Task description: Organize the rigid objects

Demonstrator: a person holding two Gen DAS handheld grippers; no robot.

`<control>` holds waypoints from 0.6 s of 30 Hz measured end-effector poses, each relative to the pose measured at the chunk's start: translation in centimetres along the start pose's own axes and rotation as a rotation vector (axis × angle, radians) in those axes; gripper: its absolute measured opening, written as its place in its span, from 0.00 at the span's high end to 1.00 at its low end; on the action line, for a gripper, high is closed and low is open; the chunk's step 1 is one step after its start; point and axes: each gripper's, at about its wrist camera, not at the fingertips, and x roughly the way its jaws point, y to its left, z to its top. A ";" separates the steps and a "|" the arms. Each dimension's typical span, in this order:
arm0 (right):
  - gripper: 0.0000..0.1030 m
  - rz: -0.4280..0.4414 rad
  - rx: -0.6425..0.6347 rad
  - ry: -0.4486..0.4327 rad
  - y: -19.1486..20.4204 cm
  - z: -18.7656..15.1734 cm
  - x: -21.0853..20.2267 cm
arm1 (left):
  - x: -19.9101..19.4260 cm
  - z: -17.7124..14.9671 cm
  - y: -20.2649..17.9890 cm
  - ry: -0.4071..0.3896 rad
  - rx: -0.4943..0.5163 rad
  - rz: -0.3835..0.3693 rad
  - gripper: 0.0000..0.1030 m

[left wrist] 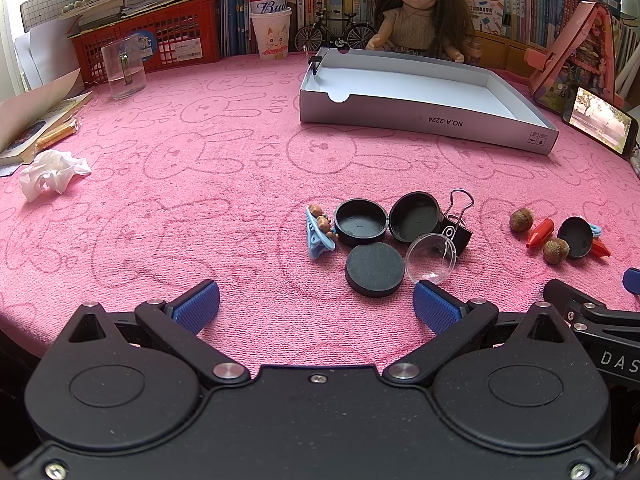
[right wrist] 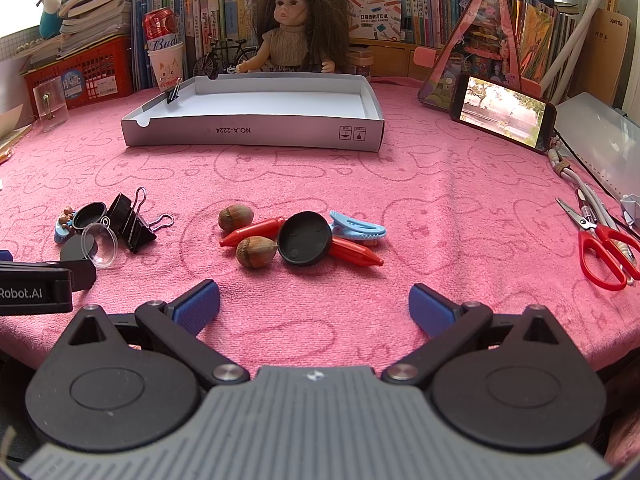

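Two small heaps lie on the pink towel. Ahead of my open left gripper (left wrist: 316, 306): several black round caps (left wrist: 374, 268), a clear dome (left wrist: 431, 258), a black binder clip (left wrist: 458, 224) and a blue hair clip (left wrist: 318, 234). Ahead of my open right gripper (right wrist: 314, 306): two hazelnuts (right wrist: 256, 251), a black cap (right wrist: 305, 244), red crayon-like cones (right wrist: 354, 254) and a blue clip (right wrist: 358, 229). A white shallow box (right wrist: 256, 134) stands farther back, with one small black clip (right wrist: 173, 93) at its left wall. Neither gripper holds anything.
A doll (right wrist: 298, 36), books, a red basket (left wrist: 160, 38), a paper cup with a can (left wrist: 270, 34) and a clear cup (left wrist: 123, 72) line the back. A phone (right wrist: 502, 110) and red scissors (right wrist: 602, 246) lie at the right. Crumpled tissue (left wrist: 50, 174) lies left.
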 end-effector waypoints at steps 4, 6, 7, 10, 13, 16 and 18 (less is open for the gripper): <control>0.00 0.000 0.000 0.000 0.0 0.0 0.0 | 0.0 0.0 0.0 0.000 0.000 0.000 0.00; 0.00 0.000 0.000 0.001 0.0 0.0 -0.1 | 0.0 0.0 0.0 0.000 0.000 0.000 0.00; 0.00 0.000 -0.001 0.000 0.0 0.0 0.0 | 0.0 0.0 0.0 0.000 0.000 0.000 0.00; 0.00 0.000 0.000 -0.001 0.1 0.0 -0.1 | 0.0 0.0 0.0 0.000 0.000 0.000 0.00; 0.00 0.002 0.000 -0.001 -0.2 0.1 0.0 | 0.0 0.0 0.0 0.000 -0.001 0.000 0.00; 0.00 0.004 0.000 -0.007 -0.2 0.1 0.0 | 0.0 -0.2 0.2 -0.002 0.000 0.000 0.00; 0.00 0.006 -0.001 -0.013 -0.3 0.1 -0.1 | 0.0 -0.2 0.2 -0.001 0.004 -0.003 0.00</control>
